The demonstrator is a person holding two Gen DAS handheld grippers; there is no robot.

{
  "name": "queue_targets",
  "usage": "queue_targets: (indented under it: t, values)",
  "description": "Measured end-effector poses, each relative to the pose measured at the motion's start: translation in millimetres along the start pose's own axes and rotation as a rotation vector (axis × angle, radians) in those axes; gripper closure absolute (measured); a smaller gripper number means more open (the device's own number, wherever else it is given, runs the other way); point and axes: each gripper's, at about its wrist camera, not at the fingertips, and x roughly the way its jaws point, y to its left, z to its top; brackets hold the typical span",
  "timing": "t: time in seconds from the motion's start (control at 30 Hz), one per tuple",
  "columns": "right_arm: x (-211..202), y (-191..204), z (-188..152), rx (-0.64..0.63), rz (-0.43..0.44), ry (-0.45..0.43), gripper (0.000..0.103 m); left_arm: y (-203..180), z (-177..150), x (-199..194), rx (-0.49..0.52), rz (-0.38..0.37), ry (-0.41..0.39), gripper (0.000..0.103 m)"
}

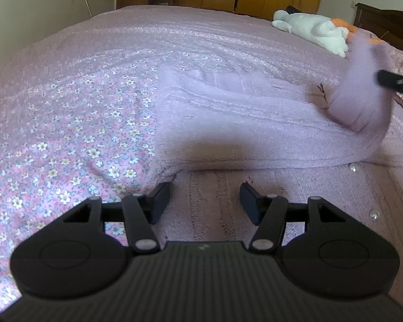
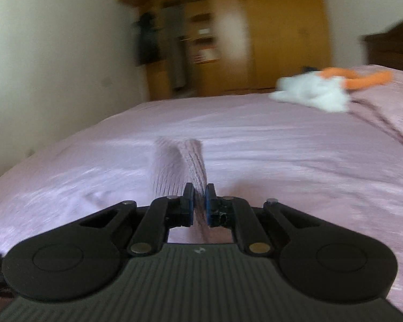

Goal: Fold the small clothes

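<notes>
One cardigan (image 1: 255, 123), one plush toy (image 1: 309, 30), two tools: left tool (image 1: 204, 201), right tool (image 2: 200, 204).

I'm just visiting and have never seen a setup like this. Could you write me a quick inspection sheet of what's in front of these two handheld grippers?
Surface: a bed with a pink flowered cover.
Job's things: a lilac knitted cardigan with shiny buttons lies on the bed; one part of it is lifted at the right.
Clutter: a white and orange plush toy near the far side of the bed.
Grippers: left gripper open, just above the knit, holding nothing; right gripper shut on a fold of the cardigan.
Cables: nothing seen.
Surroundings: wooden wardrobe, pale wall, dark wooden headboard; the right wrist view is motion-blurred.
</notes>
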Motion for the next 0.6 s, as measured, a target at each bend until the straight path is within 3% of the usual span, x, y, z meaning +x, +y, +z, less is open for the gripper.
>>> queue_targets:
  t: [0.13, 0.27, 0.33, 0.37, 0.5, 0.53, 0.6]
  values:
    - [1.5, -51.6, -10.8, 0.146, -0.127, 0.061, 0.094, -4.2, -0.1, 0.9, 0.021, 0.013, 0.000, 0.043]
    - [13.5, -85.1, -41.2, 0.246, -0.195, 0.201, 0.092, -5.7, -0.6, 2.1, 0.022, 0.019, -0.002, 0.043]
    - [17.0, -90.3, -55.9, 0.279, -0.200, 0.261, 0.075, -6.1, -0.8, 2.4, 0.022, 0.021, -0.004, 0.043]
    - [13.2, -93.4, -60.4, 0.293, -0.190, 0.247, 0.074, -6.6, -0.8, 2.1, 0.023, 0.022, -0.004, 0.043]
    - [-4.4, -90.8, -57.2, 0.300, -0.169, 0.211, 0.040, -7.2, 0.7, -2.1, 0.019, 0.027, 0.006, 0.042]
    - [-9.5, -89.4, -55.0, 0.301, -0.170, 0.201, 0.035, -7.0, 0.8, -4.1, 0.012, 0.027, 0.009, 0.042]
    - [-18.3, -88.6, -46.4, 0.300, -0.174, 0.187, 0.033, -6.2, 0.7, -9.1, -0.005, 0.027, 0.013, 0.042]
